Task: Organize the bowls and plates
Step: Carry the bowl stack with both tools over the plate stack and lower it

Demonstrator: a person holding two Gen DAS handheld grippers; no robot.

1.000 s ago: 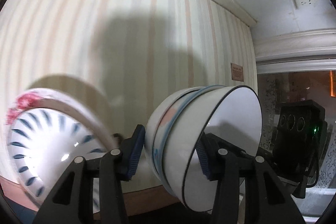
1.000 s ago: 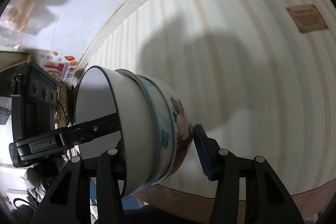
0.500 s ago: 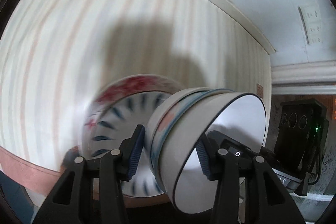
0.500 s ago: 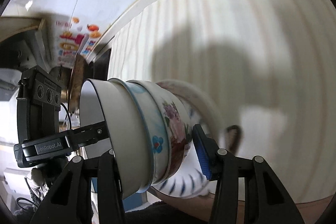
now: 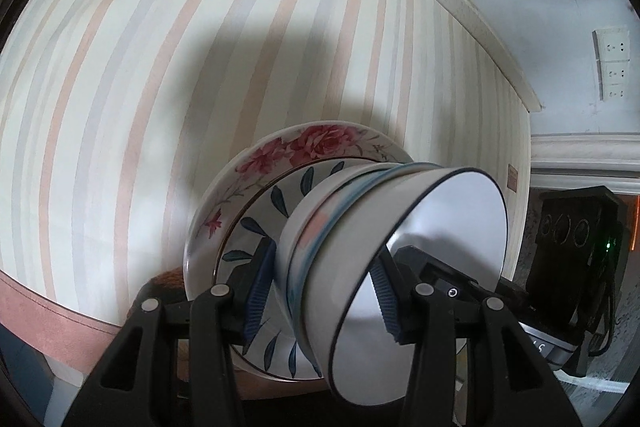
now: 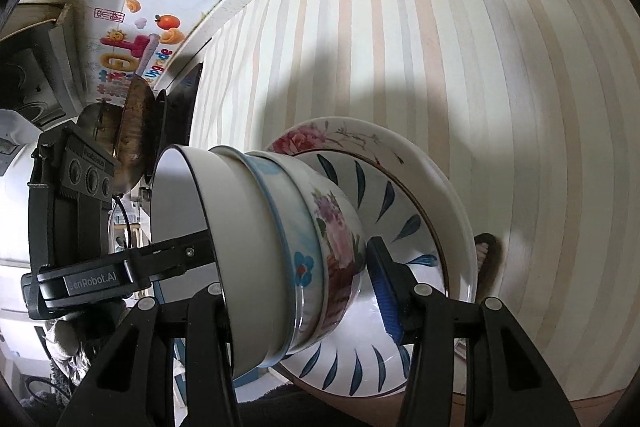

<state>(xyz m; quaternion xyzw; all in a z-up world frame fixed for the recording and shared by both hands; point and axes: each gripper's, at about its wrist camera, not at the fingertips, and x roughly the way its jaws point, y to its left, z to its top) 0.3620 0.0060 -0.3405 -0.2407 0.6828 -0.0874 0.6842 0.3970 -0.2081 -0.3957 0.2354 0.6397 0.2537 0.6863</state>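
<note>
Three nested bowls (image 5: pixel 440 219) are held tilted between both grippers: a white dark-rimmed one inside, a blue-banded one, and a floral one outermost. My left gripper (image 5: pixel 322 291) is shut on the stack's wall, one pad outside and one inside the top bowl. My right gripper (image 6: pixel 300 287) grips the opposite wall of the bowl stack (image 6: pixel 256 227) the same way. Just behind the bowls lie a blue-leaf plate (image 5: pixel 256 227) on a rose-patterned plate (image 5: pixel 316 143), also visible as the blue-leaf plate (image 6: pixel 392 203) and rose plate (image 6: pixel 360 135). Whether the bowls touch the plates is hidden.
A striped cover (image 5: pixel 140 87) spreads under the plates, with a pink border (image 5: pixel 48 311) at its near edge. A brown item (image 6: pixel 486 259) lies beside the plates. A wooden board and a pan (image 6: pixel 136 131) stand at the far left. Wall sockets (image 5: pixel 610 63) are beyond.
Both grippers carried the bowl stack sideways across the striped cover. The stacked plates, at the left edge a second ago, now sit directly behind the bowls.
</note>
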